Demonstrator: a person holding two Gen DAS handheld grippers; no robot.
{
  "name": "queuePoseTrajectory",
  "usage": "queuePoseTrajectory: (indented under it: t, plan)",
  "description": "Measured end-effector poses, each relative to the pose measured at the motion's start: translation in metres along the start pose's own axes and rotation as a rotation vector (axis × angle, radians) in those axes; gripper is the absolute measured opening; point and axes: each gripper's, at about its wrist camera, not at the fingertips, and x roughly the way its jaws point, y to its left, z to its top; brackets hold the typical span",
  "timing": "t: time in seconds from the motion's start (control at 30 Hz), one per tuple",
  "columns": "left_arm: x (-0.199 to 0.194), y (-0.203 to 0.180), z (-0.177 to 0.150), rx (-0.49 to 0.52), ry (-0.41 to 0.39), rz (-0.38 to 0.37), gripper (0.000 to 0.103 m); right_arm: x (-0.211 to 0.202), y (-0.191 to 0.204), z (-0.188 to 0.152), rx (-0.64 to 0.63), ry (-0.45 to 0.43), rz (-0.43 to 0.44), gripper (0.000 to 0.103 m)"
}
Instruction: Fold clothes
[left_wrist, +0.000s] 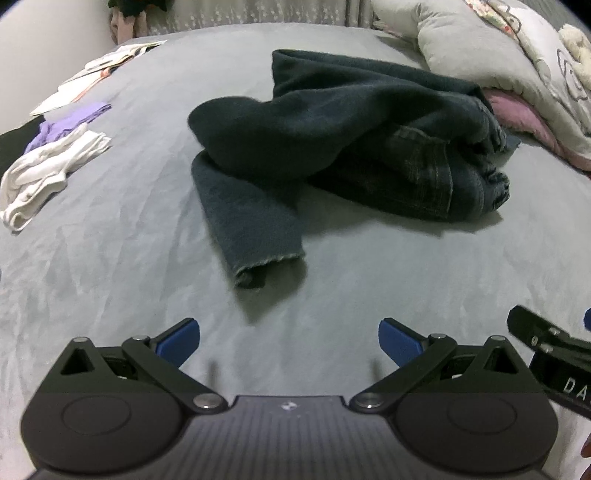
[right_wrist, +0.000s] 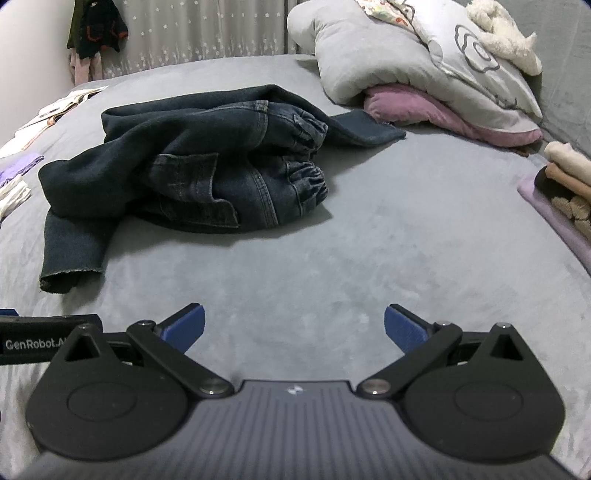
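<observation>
A pair of dark blue jeans (left_wrist: 354, 147) (right_wrist: 207, 173) lies crumpled in a heap on the grey bed (left_wrist: 110, 266) (right_wrist: 369, 251). One leg, with a frayed hem (left_wrist: 258, 266) (right_wrist: 70, 277), trails toward me. My left gripper (left_wrist: 289, 343) is open and hovers over bare sheet, short of that hem. My right gripper (right_wrist: 294, 326) is open too, over bare sheet below the elastic waistband (right_wrist: 310, 177), well apart from the jeans. Nothing sits between either pair of blue pads. Part of the other gripper shows at the right edge of the left wrist view and the left edge of the right wrist view.
White clothes (left_wrist: 48, 173) and a purple garment (left_wrist: 70, 122) lie at the bed's left, with papers (left_wrist: 96, 70) beyond. Grey pillows (right_wrist: 424, 70) on a pink cushion (right_wrist: 443, 114) fill the back right. A stack of folded beige clothes (right_wrist: 569, 177) sits at the right edge. Curtains (right_wrist: 207, 33) hang behind.
</observation>
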Motion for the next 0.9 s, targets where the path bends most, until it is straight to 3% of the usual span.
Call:
queuePoseTrajectory:
  t: [0.27, 0.4, 0.5, 0.6, 0.7, 0.9]
  plan:
    - [0.003, 0.001, 0.032, 0.096, -0.058, -0.050, 0.102, 0.018, -0.010, 0.020, -0.032, -0.001, 0.051, 0.103]
    - [0.007, 0.003, 0.047, 0.124, -0.087, -0.033, 0.102, 0.028, -0.008, 0.030, -0.058, -0.001, 0.082, 0.103]
    - [0.019, 0.013, 0.054, 0.106, -0.053, -0.081, 0.102, 0.036, -0.009, 0.047, -0.069, -0.007, 0.095, 0.103]
    - [0.029, 0.020, 0.055, 0.106, -0.040, -0.078, 0.103, 0.045, -0.016, 0.063, -0.049, -0.002, 0.139, 0.103]
    - [0.036, 0.025, 0.058, 0.119, -0.065, -0.050, 0.103, 0.059, -0.024, 0.076, -0.028, 0.002, 0.151, 0.103]
    - [0.040, 0.037, 0.065, 0.069, -0.106, -0.100, 0.102, 0.071, -0.031, 0.078, 0.002, -0.032, 0.199, 0.102]
